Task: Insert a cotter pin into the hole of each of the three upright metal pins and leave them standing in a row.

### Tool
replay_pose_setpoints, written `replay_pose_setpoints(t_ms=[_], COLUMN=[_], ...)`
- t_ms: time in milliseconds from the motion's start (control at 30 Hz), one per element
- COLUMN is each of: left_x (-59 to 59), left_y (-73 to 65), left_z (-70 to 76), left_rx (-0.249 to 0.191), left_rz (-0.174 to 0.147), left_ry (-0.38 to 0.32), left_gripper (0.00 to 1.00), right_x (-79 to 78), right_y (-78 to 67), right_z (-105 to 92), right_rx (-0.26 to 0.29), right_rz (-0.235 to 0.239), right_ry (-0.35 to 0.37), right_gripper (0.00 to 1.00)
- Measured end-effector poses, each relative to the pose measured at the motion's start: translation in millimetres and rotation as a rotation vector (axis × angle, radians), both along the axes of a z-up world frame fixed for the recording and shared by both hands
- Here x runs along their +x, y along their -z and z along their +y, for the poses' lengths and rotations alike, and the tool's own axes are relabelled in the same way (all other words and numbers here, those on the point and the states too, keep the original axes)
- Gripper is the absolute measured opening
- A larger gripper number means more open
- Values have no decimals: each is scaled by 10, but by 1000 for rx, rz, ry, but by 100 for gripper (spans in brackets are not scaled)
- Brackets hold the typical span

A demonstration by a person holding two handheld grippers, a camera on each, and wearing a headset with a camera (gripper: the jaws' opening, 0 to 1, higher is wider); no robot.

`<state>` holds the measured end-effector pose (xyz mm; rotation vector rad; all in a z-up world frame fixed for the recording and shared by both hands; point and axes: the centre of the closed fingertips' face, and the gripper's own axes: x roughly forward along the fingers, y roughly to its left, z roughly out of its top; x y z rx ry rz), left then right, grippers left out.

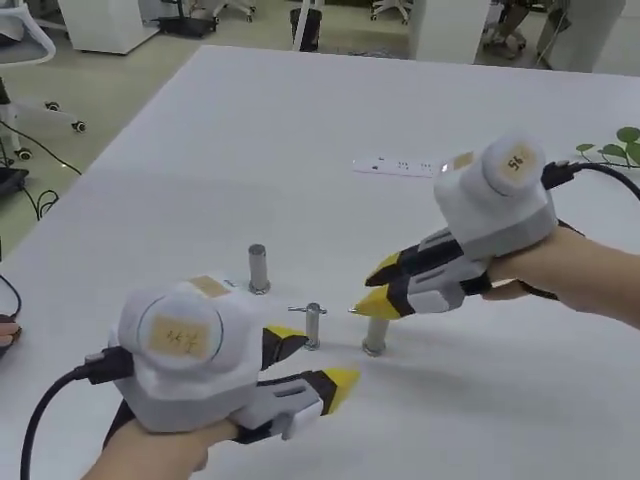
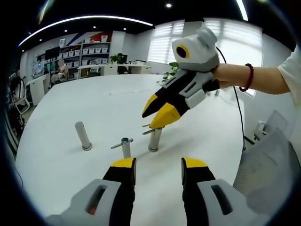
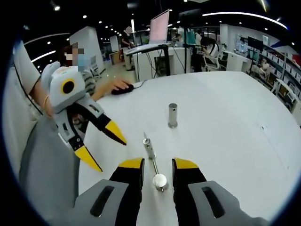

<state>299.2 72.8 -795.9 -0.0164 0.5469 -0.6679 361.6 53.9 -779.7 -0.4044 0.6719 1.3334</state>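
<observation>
Three upright metal pins stand in a row on the white table [image 1: 220, 160]. The far pin [image 1: 258, 268] [image 2: 83, 136] [image 3: 172, 115] is bare. The middle pin [image 1: 313, 327] [image 2: 126, 148] [image 3: 149, 148] carries a cotter pin [image 1: 299, 309] through its top. A thin cotter pin [image 2: 147, 132] [image 3: 153, 165] sticks out sideways from the top of the near pin [image 1: 375, 337] [image 2: 154, 139] [image 3: 160, 181]. My right gripper [image 1: 372, 288] [image 2: 157, 113] [image 3: 157, 165] is open, its jaws on either side of that pin's top. My left gripper [image 1: 315, 362] [image 2: 159, 165] [image 3: 101, 148] is open and holds nothing, just in front of the row.
A white power strip [image 1: 398, 167] lies farther back on the table, and green plant leaves [image 1: 615, 150] are at the right edge. The table's left edge drops to a floor with chair wheels and cables. Other desks and a seated person are in the background.
</observation>
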Motion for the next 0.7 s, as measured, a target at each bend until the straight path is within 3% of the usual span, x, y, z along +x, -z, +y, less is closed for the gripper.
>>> replay_pose_setpoints(t_ms=[300,467,700], left_x=[-23,-35,-33], left_y=[-29,-70,-98], left_z=[102,110,169], left_rx=[-1,-29,-38], left_rz=[-25,-36,-56], left_ry=[-25,-26,-35], left_gripper=[47,54,63], right_x=[127,201,281], right_y=[-74,-74,-28], right_z=[267,439,609], right_rx=[55,85,118], right_rz=[-40,-60,-53], right_ry=[27,32,64], right_gripper=[26,27,27])
